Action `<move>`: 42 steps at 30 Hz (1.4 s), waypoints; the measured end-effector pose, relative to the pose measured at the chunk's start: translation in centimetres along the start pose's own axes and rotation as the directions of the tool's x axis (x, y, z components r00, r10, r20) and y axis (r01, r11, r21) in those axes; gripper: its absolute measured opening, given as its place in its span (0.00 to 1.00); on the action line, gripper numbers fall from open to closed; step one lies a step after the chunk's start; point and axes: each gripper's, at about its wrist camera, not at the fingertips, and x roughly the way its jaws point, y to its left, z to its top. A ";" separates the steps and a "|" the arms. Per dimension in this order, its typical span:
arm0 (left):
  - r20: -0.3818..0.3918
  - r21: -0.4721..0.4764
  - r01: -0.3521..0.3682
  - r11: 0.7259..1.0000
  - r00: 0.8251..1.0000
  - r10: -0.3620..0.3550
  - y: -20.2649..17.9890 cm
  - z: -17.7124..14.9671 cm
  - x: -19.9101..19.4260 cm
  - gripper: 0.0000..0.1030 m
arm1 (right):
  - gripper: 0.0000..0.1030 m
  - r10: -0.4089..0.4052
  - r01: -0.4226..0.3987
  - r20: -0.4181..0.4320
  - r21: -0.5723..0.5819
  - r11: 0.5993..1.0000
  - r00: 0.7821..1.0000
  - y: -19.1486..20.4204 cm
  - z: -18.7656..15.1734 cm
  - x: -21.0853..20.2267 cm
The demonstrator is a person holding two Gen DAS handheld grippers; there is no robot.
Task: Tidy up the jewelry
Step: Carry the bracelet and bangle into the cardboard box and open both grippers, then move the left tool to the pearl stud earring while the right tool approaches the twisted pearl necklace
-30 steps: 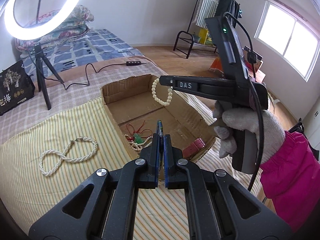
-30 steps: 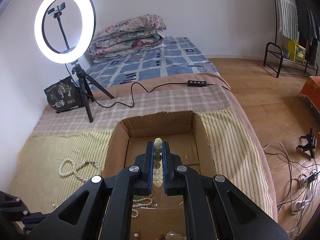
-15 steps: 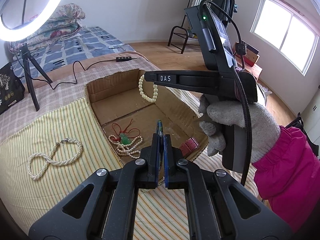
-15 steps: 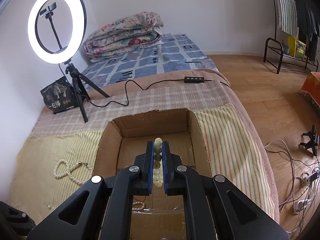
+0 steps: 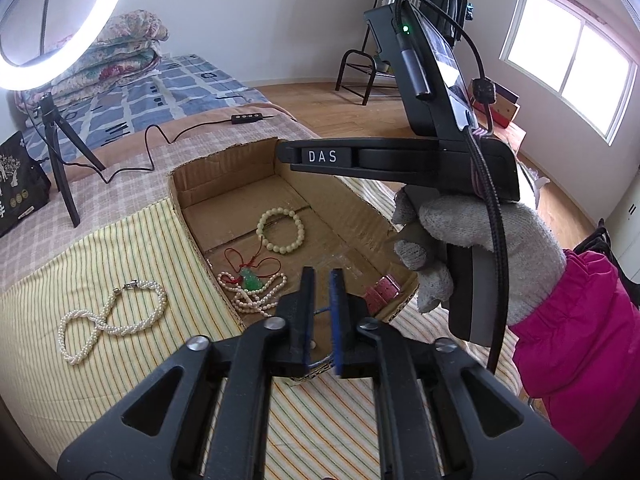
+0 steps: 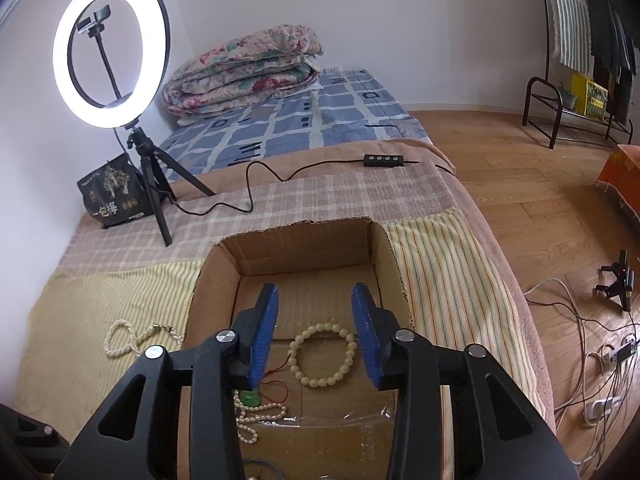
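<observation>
Cream bead bracelet (image 6: 323,354) on brown cardboard box (image 6: 224,264) floor. Green pendant (image 5: 250,281) on red cord (image 5: 234,258), over off-white pearl strand (image 5: 256,294). White twisted pearl necklace (image 5: 110,322) on yellow striped cloth (image 5: 100,260). Pink case (image 5: 382,290) in box corner. Blue pads (image 6: 264,334) on black gripper frames. Grey knit glove (image 5: 472,240), magenta sleeve (image 5: 576,320). Beige checked blanket (image 6: 320,196); blue-and-white grid sheet (image 6: 296,128); floral quilt (image 6: 244,68). White ring light (image 6: 110,50) on black tripod (image 6: 154,184).
</observation>
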 end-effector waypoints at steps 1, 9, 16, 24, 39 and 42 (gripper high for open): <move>0.005 -0.002 -0.005 1.000 1.000 0.005 0.0 0.0 -0.1 0.34 | 0.40 0.000 0.000 0.000 -0.001 1.000 1.000 0.0 0.0 0.0; 0.018 -0.009 -0.029 1.000 0.999 0.029 0.7 0.0 -0.6 0.49 | 0.63 -0.030 0.030 0.022 0.006 1.000 0.999 0.2 0.3 -0.7; 0.027 -0.004 -0.039 0.999 0.999 0.039 1.0 -0.3 -1.5 0.52 | 0.69 -0.042 0.042 0.026 -0.007 0.999 0.999 0.9 0.3 -1.4; 0.043 -0.005 -0.049 0.999 0.998 0.049 1.6 -0.5 -3.3 0.52 | 0.69 -0.049 0.050 0.063 -0.015 0.999 0.997 2.0 0.5 -3.6; 0.092 -0.058 -0.115 0.992 0.989 0.120 6.1 -1.2 -8.0 0.52 | 0.69 -0.058 0.065 0.119 -0.051 0.997 0.991 4.0 -0.7 -7.9; 0.096 -0.072 -0.134 0.988 0.985 0.141 7.3 -1.5 -8.8 0.52 | 0.69 -0.044 0.052 0.124 -0.064 0.997 0.991 4.7 -1.1 -8.6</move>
